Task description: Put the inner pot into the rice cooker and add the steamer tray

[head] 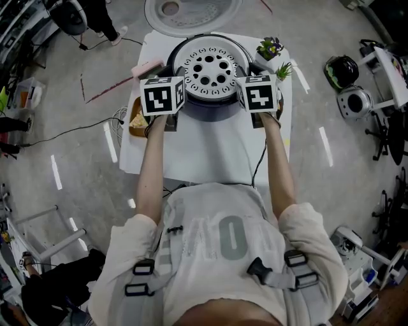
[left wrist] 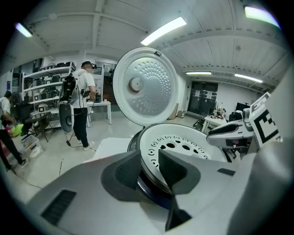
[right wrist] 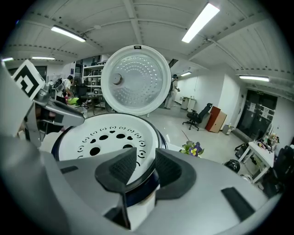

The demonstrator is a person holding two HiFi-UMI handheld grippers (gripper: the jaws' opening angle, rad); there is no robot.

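A dark-blue round rice cooker [head: 210, 111] stands at the top centre of the head view on a white surface [head: 210, 153]. Its domed white lid [head: 191, 13] is open, tipped back toward the frame's upper edge. A round white steamer tray [head: 210, 70] pierced with holes lies level in the cooker's mouth and covers it, so the inner pot cannot be made out beneath it.

The person's bare arms reach up the frame from the bottom. The left gripper [left wrist: 150, 161] is at the tray's left edge and the right gripper [right wrist: 146, 163] at its right edge, each marker cube just beside the cooker. In the left gripper view the fingers [left wrist: 127, 174] stand apart with the tray's rim running through the gap. One pad is outside the cooker wall and one over the tray, and neither presses on it. The right gripper view shows the same: fingers [right wrist: 167, 170] parted, straddling the rim, gripping nothing.

A small potted plant with purple flowers [head: 269, 48] stands at the surface's upper right corner, near the cooker. A flat pink block [head: 148, 67] lies at its upper left.
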